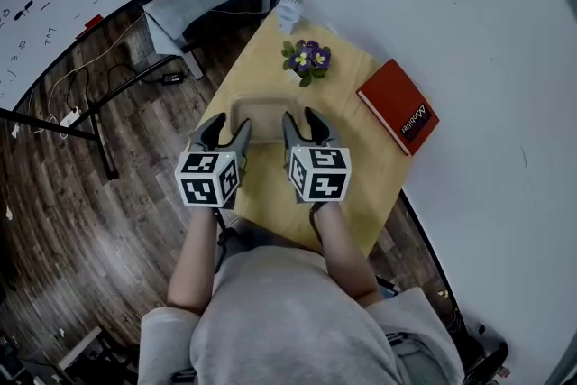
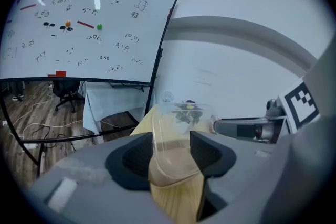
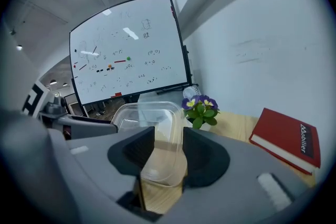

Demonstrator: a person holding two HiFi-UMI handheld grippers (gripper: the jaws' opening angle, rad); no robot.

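One clear tub point(image 1: 260, 114), seemingly empty, has its sides pinched between the narrow-set jaws of the left gripper point(image 2: 170, 148) and the right gripper point(image 3: 169, 148). One red book point(image 1: 398, 106) lies nearby.

Grey, black-padded left tool point(image 1: 227, 129) and right tool point(image 1: 300, 120) bear black-and-white marker cubes point(image 1: 209, 178); the shirt point(image 1: 288, 320) is grey.

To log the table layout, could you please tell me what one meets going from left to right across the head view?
left gripper → clear plastic container → right gripper → red book
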